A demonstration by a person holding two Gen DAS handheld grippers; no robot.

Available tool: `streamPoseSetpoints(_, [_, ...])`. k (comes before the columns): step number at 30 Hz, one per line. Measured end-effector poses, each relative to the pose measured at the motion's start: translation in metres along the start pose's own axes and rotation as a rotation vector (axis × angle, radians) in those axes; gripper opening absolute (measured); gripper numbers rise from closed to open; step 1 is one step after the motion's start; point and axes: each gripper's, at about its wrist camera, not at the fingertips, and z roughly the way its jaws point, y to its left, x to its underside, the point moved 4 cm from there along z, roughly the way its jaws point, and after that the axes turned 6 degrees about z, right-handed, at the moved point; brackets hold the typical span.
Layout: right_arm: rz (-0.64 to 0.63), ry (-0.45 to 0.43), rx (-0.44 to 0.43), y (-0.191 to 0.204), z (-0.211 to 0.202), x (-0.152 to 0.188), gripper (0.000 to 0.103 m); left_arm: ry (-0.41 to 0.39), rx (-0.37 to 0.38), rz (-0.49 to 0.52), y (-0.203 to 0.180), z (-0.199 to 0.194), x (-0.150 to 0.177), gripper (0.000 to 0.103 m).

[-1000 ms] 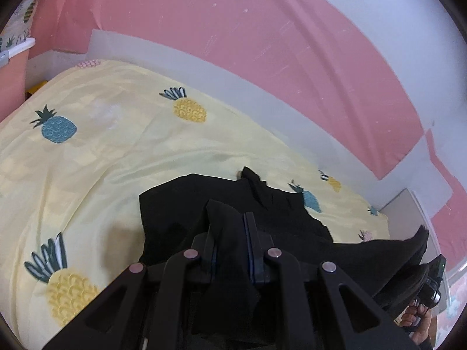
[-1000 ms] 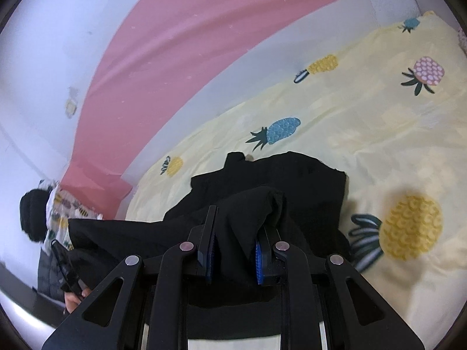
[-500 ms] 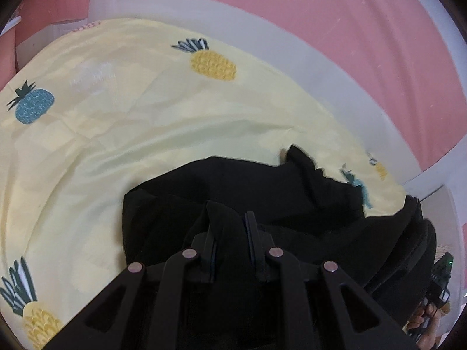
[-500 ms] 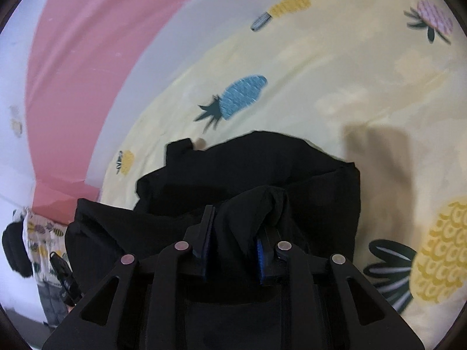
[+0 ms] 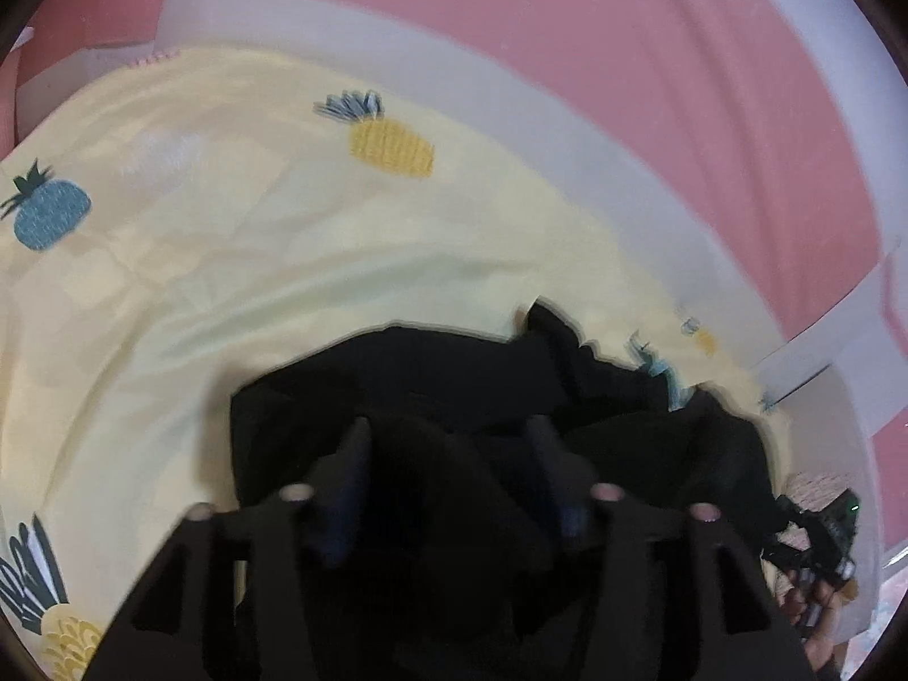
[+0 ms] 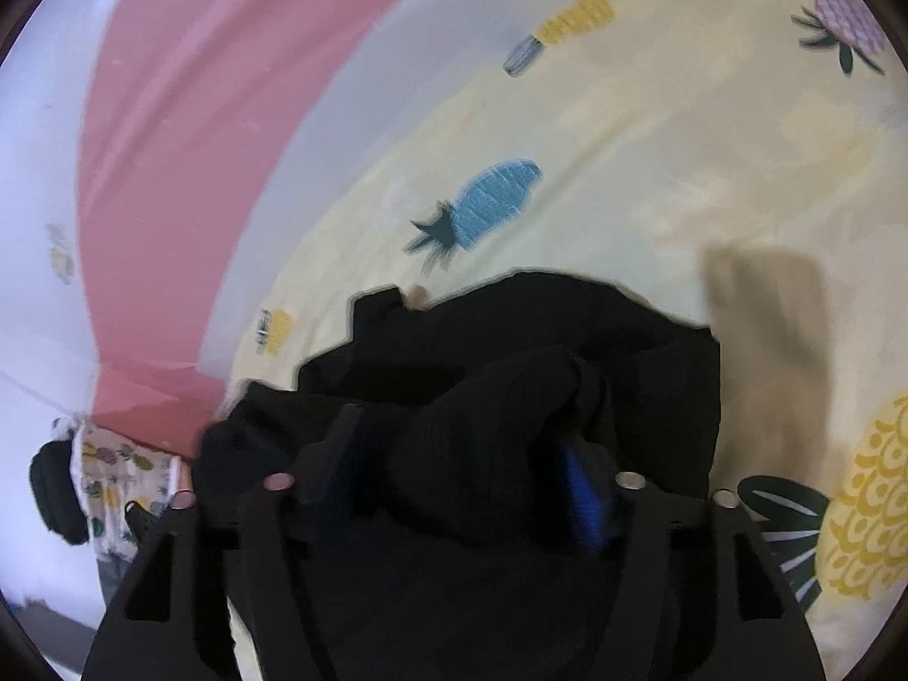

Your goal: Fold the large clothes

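A black garment [image 5: 454, 374] lies bunched on a pale yellow pineapple-print sheet [image 5: 238, 261]. My left gripper [image 5: 448, 442] stands over it with its jaws spread wide and black cloth loose between them. In the right wrist view the same garment [image 6: 539, 329] lies on the sheet [image 6: 652, 159]. My right gripper [image 6: 459, 442] also has its jaws spread, with a fold of the cloth lying between the blue-padded fingers [image 6: 584, 494]. Both views are blurred by motion.
A pink and white wall [image 5: 567, 57] runs behind the bed. A person in a pineapple-print top [image 6: 108, 488] stands at the left edge of the right wrist view. The other hand-held gripper [image 5: 823, 533] shows at the lower right.
Both grippers were shut on folds of the black garment; now both sets of jaws have spread apart. The garment has come down onto the sheet.
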Motion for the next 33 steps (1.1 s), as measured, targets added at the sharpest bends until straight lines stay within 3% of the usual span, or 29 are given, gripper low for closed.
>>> streamPoseSetpoints(3, [-0.049,-0.061,-0.027,0.008,-0.026,-0.005,0.072,-0.089,0.008,0.013,0.004,-0.035,-0.009,0.075])
streamPoseSetpoints(6, [-0.096,-0.104,-0.002,0.005,-0.038,-0.008,0.072,-0.104,-0.017,0.019,0.015,-0.046,-0.014,0.078])
streamPoseSetpoints(16, [-0.171,-0.008,0.195,-0.008,0.027,-0.007,0.072,0.151,-0.091,0.075,0.022,0.055,-0.004,0.078])
streamPoseSetpoints(18, [-0.172,0.017,0.208,-0.01,0.041,-0.011,0.069,0.139,-0.105,0.102,0.015,0.064,-0.004,0.07])
streamPoseSetpoints(19, [-0.174,0.021,0.22,-0.011,0.043,-0.012,0.058,0.113,-0.12,0.121,0.011,0.064,-0.007,0.04])
streamPoseSetpoints(20, [-0.194,0.002,0.242,-0.008,0.043,-0.014,0.026,0.101,-0.124,0.137,0.006,0.063,-0.01,0.027])
streamPoseSetpoints(22, [-0.242,-0.038,0.252,0.002,0.037,-0.016,0.017,0.054,-0.142,0.177,-0.004,0.056,-0.018,0.019])
streamPoseSetpoints(24, [-0.283,-0.097,0.254,0.013,0.026,-0.022,0.015,-0.037,-0.179,0.224,-0.015,0.041,-0.031,0.018])
streamPoseSetpoints(27, [-0.267,-0.144,0.244,0.014,0.021,-0.031,0.015,-0.12,-0.169,0.203,-0.014,0.033,-0.045,0.018])
streamPoseSetpoints(31, [-0.287,-0.074,0.376,-0.01,0.062,-0.026,0.015,-0.031,-0.262,0.231,-0.002,0.082,-0.028,0.018])
streamPoseSetpoints(33, [-0.289,-0.068,0.392,-0.019,0.071,-0.021,0.017,-0.029,-0.273,0.23,0.002,0.094,-0.018,0.02])
